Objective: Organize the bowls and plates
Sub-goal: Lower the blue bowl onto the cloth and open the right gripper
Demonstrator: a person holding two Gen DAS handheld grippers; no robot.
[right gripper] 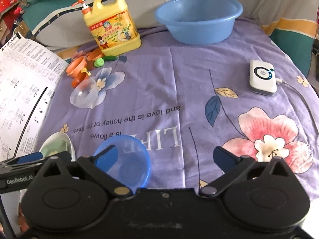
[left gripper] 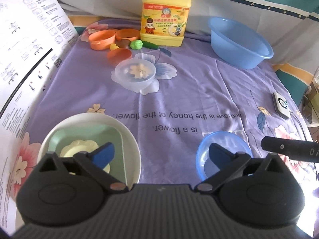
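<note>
Left wrist view: the left gripper (left gripper: 161, 153) hangs low over the purple flowered cloth (left gripper: 199, 91), its fingers (left gripper: 103, 153) spread wide and holding nothing. Landmark is the yellow detergent jug (left gripper: 165, 18) at the far edge. Nearest the camera and left of the jug's line sits the white bowl (left gripper: 131, 139), with a green square plate (left gripper: 111, 137) nested in it and a pale scalloped dish (left gripper: 79, 145) on top, which looks like a stack already begun. Nearest and right of the jug lies the small blue bowl (left gripper: 201, 153), apart from the stack. Halfway towards the jug stands a clear bowl (left gripper: 135, 75); orange cups (left gripper: 103, 38) and toy food crowd the jug's foot. A big blue basin (left gripper: 239, 43) is right of the jug.

Right wrist view: the right gripper (right gripper: 163, 159) is also empty, fingers (right gripper: 104, 157) parted, one tip over the small blue bowl (right gripper: 137, 163), probably lined up to take its rim. The white bowl (right gripper: 69, 141) shows at the near left, the left tool over it. The clear bowl (right gripper: 83, 95) lies tilted, nearer than the jug (right gripper: 113, 23). A white power bank (right gripper: 262, 77) sits far right of the jug, out of the way.
</note>
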